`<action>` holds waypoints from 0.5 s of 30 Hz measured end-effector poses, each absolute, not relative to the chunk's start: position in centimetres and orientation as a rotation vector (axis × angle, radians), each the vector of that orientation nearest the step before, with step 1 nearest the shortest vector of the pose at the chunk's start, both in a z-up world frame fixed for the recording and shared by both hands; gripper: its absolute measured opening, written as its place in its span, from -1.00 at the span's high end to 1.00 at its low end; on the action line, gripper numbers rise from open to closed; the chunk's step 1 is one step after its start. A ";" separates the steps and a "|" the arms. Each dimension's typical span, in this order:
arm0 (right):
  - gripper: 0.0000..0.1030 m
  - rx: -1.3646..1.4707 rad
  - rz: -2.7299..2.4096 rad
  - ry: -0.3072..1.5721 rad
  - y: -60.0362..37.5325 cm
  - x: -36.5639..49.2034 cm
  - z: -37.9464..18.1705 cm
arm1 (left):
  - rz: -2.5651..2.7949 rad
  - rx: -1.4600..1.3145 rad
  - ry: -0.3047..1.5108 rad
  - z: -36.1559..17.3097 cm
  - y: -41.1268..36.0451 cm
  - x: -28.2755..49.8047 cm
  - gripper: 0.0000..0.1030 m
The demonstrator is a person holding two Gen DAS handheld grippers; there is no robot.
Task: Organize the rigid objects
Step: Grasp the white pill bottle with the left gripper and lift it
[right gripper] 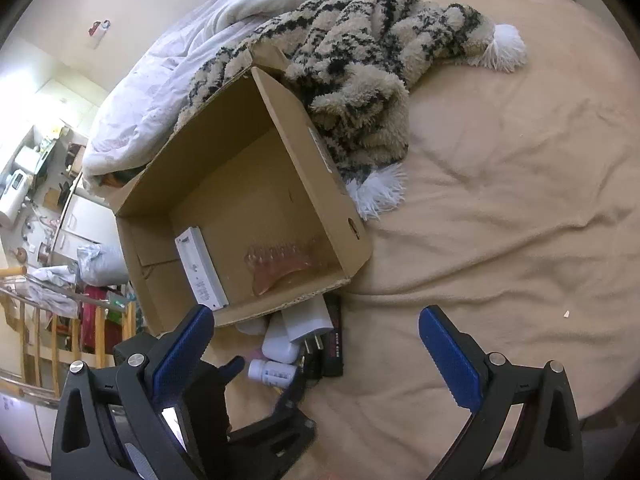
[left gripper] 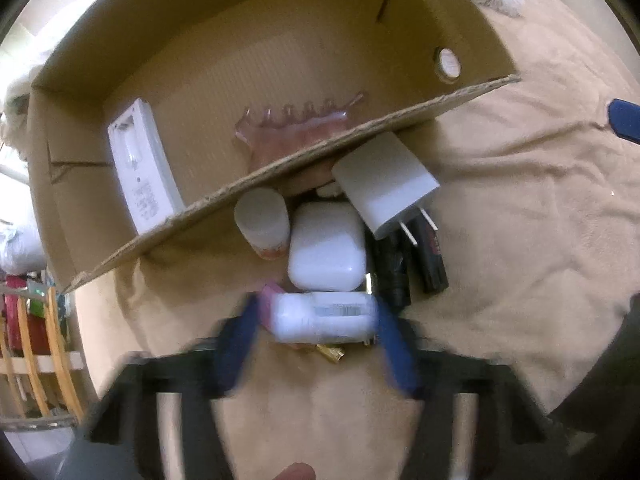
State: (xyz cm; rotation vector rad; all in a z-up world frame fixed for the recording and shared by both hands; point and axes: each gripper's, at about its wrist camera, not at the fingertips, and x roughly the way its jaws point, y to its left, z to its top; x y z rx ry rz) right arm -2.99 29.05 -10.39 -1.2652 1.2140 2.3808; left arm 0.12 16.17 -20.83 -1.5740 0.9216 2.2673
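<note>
A cardboard box (left gripper: pixel 56 184) (right gripper: pixel 288 112) lies on the tan bed and holds a white remote (left gripper: pixel 142 168) (right gripper: pixel 200 268) and a pink comb-like piece (left gripper: pixel 298 128) (right gripper: pixel 280 268). Against its front wall lie a white jar (left gripper: pixel 262 216), a white case (left gripper: pixel 326 248) (right gripper: pixel 280 344), a white plug adapter (left gripper: pixel 384 184) (right gripper: pixel 306 318) and black items (left gripper: pixel 430 256) (right gripper: pixel 334 340). My left gripper (left gripper: pixel 316 316) (right gripper: pixel 266 376) has its blue fingers around a small white bottle (left gripper: pixel 324 316) (right gripper: pixel 272 373) lying on its side. My right gripper (right gripper: pixel 316 344) is open and empty, above the bed.
A striped plush blanket with white pompoms (right gripper: pixel 360 64) and a white duvet (right gripper: pixel 192 48) lie behind the box. A gold object (left gripper: pixel 330 352) lies under the bottle. The bed's left edge drops to a cluttered floor with a wooden rack (right gripper: pixel 36 320).
</note>
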 end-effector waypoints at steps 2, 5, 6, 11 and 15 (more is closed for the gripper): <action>-1.00 -1.266 2.382 1.213 29.0 -3.0 -10.4 | 2.259 -1.582 0.888 -20.5 16.0 0.1 0.14; -1.00 -1.271 2.385 1.202 28.9 -3.1 -10.4 | 2.263 -1.580 0.861 -19.6 15.5 0.2 0.14; -1.00 -1.273 2.385 1.200 28.8 -3.1 -10.3 | 2.270 -1.574 0.856 -19.3 15.3 0.2 0.14; -1.00 -1.288 2.376 1.186 28.6 -3.3 -10.5 | 2.309 -1.544 0.784 -15.9 13.4 0.2 0.14; -1.00 -1.313 2.366 1.164 28.2 -3.6 -10.9 | 2.361 -1.518 0.691 -12.5 10.9 -0.1 0.15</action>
